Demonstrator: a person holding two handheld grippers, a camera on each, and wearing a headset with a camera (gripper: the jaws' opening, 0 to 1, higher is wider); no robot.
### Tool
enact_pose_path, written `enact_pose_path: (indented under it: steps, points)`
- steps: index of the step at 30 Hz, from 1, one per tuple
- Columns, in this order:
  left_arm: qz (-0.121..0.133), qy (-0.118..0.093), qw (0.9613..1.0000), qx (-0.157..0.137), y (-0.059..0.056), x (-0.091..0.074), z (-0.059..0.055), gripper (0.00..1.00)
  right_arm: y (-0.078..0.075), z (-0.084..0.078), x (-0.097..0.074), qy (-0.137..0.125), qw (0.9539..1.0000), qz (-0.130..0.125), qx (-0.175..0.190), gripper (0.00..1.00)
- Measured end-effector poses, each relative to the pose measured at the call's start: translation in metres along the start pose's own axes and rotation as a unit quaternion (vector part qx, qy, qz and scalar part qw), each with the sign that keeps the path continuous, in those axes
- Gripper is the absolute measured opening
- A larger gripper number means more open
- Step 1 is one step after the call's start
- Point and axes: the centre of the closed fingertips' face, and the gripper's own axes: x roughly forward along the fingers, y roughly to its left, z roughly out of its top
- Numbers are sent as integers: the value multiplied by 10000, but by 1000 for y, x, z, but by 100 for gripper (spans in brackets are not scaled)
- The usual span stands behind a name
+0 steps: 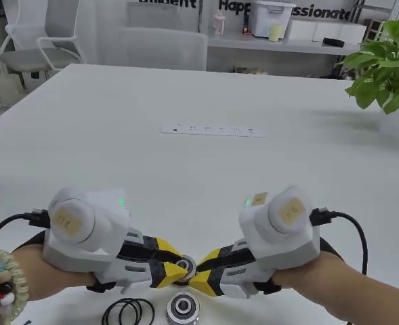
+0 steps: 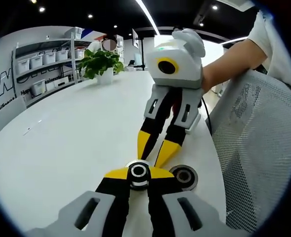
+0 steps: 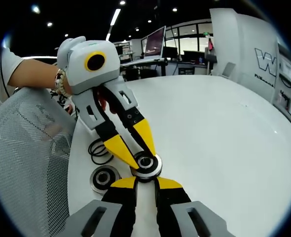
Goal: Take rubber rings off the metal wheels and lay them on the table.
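- From the head view, the held wheel [image 1: 183,266] is mostly buried behind yellow jaw tips.
- Loose rings [image 1: 128,313] and the second wheel [image 1: 183,309] are cut by the bottom edge.
- Power strip [image 1: 213,130] markings: too small to read.

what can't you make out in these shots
- metal wheel: head view, left gripper and right gripper tips cover it; rubber ring on or off unclear.
- right gripper's hold: pinching the wheel or just touching, tips overlap it in both gripper views.
- rubber rings: head view, bottom edge cuts them, loops overlap; count unclear.
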Motion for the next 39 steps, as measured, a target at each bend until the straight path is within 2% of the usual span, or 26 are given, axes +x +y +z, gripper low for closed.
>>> enact_pose_path:
  steps: [3, 4, 5, 6, 10, 14, 16, 18, 22, 23, 24, 26, 27, 29, 30, 31, 36, 37, 39]
  points:
    - [14, -17, 10000, -31, 0, 0, 0, 8, -1, 0, 0, 12, 9998, -19, -204, 9]
    - [12, -20, 10000, -37, 0, 0, 0, 8, -4, -8, -2, 268, 9987, -85, -434, 3]
    - [10, -24, 10000, -36, 0, 0, 0, 8, -5, -5, 0, 137, 9987, -136, -475, 0]
    - [13, -27, 10000, -50, 0, 0, 0, 8, -2, -4, 0, 109, 9993, -93, -346, 0]
    - [52, -11, 10000, -52, 1, 0, 0, 8, -3, -4, 1, 170, 9990, -131, -401, 0]
    - [77, -3, 10000, -58, 1, 0, -1, 8, -5, -4, 1, 210, 9992, -160, -293, 0]
    - [92, -4, 9999, -59, 1, 0, -1, 8, -6, -4, 1, 208, 9996, -162, -78, 0]
    - [91, -8, 9999, -67, 1, -1, -1, 8, -6, -5, 1, 192, 9992, -151, 329, 0]
    - [99, -28, 9999, -79, 1, -1, -1, 8, -8, -5, 0, 162, 9976, -145, 661, 0]
    - [106, -27, 9999, -87, 1, -1, -1, 8, -9, -6, 0, 211, 9956, -204, 885, 0]
    - [111, -26, 9999, -89, 1, 0, -1, 8, -8, -8, 0, 387, 9907, -279, 1271, 0]
    - [127, -19, 9999, -104, 2, -1, -1, 8, -8, -5, 2, 447, 9927, -352, 1064, 0]
    - [135, -22, 9998, -116, 3, -1, -1, 8, -9, -5, 3, 458, 9920, -386, 1112, 0]
    - [139, -35, 9998, -137, 3, -1, -1, 8, -10, -8, 2, 519, 9834, -524, 1657, 0]
    - [147, -40, 9998, -135, 3, -1, -1, 8, -11, -7, 1, 498, 9859, -461, 1529, 0]
    - [154, -41, 9998, -138, 3, -1, -1, 8, -11, -7, 1, 488, 9861, -463, 1516, 0]
    - [173, -52, 9997, -143, 4, 0, -1, 8, -13, -7, 0, 423, 9840, -485, 1661, 0]
    - [171, -59, 9997, -146, 4, -1, -1, 8, -13, -7, 0, 355, 9817, -451, 1818, 0]
    - [171, -65, 9997, -144, 4, -1, -1, 8, -12, -6, 0, 178, 9720, -330, 2320, 0]
